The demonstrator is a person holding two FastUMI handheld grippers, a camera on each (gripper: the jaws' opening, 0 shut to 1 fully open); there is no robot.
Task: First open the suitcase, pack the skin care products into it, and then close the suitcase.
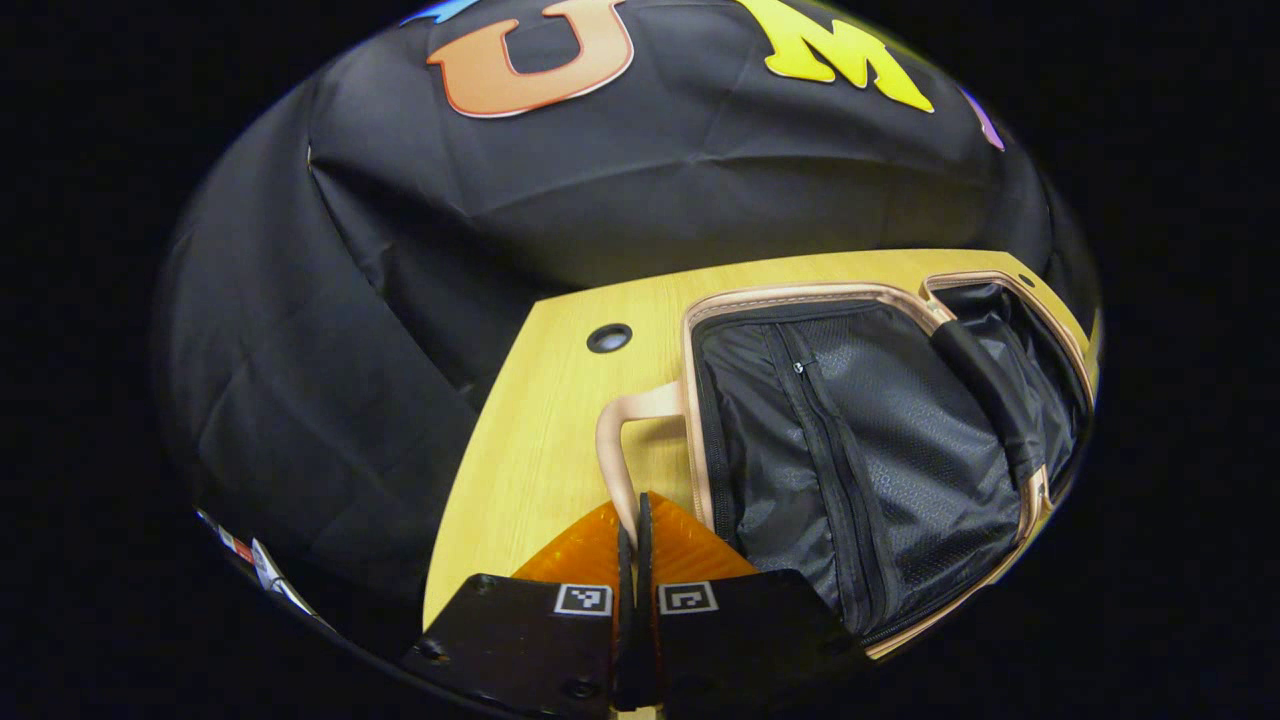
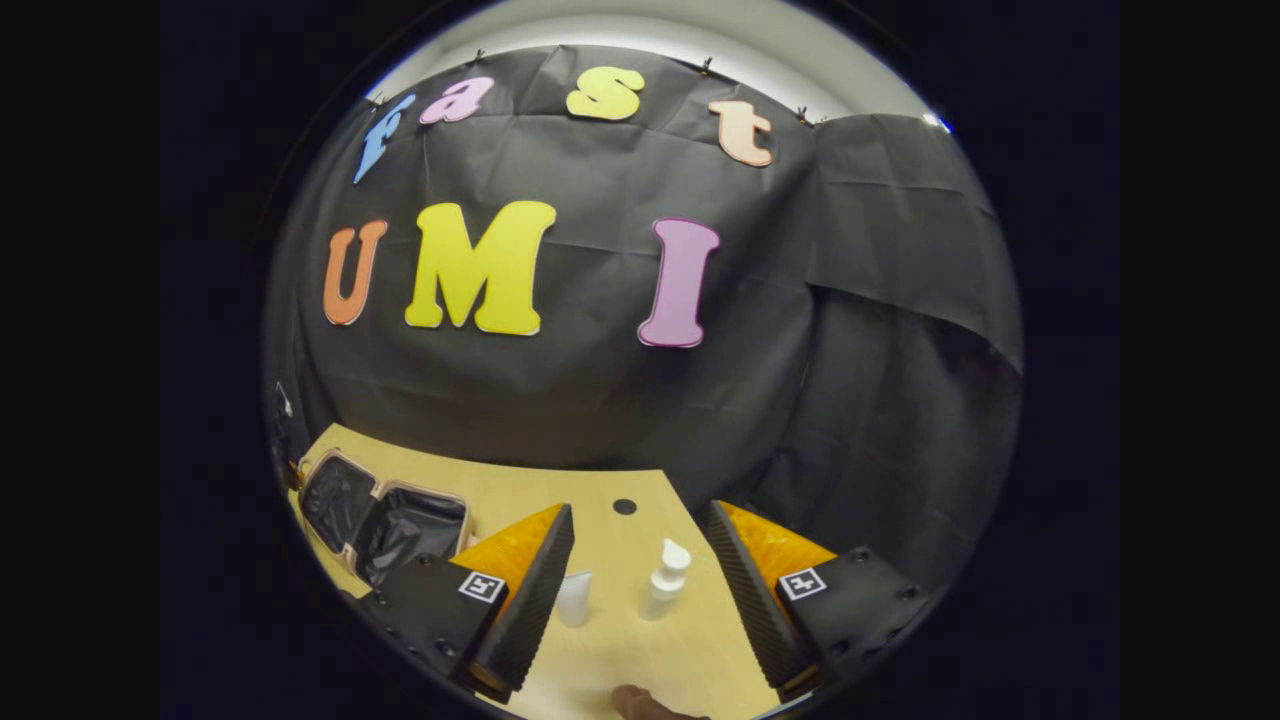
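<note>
Left gripper view: one suitcase (image 1: 860, 450) lies opened flat on the wooden table (image 1: 540, 440), its two halves side by side.
Suitcase halves: two; the nearer half shows a black mesh lining with a zip (image 1: 800, 368) running down it, the farther half has dark lining and a black strap across the hinge side.
Suitcase trim: a rose-gold rim runs around both halves, and one handle (image 1: 622, 440) of the same colour sticks out from the near half's side, over the table.
Left gripper (image 1: 634, 545): its two fingers are pressed together with nothing between them; the tips sit just beside the handle and the suitcase edge.
Table holes: one round dark grommet (image 1: 609, 338) in the table top, near the suitcase.
Right gripper view: two skin care items stand on the table between the fingers, apart from each other: one white pump bottle (image 2: 666, 580) and one small white tube (image 2: 574, 598).
Right gripper (image 2: 637, 565): the two fingers are spread wide, grasping nothing; the bottle and tube stand upright in the gap, touched by neither finger.
Suitcase from this side: the open case (image 2: 385, 520) lies well to the left of the products, both halves showing dark lining.
Second grommet: one dark hole (image 2: 624, 506) beyond the bottle.
Bottom edge: a small brown rounded thing (image 2: 640, 704); I cannot tell what it is.
</note>
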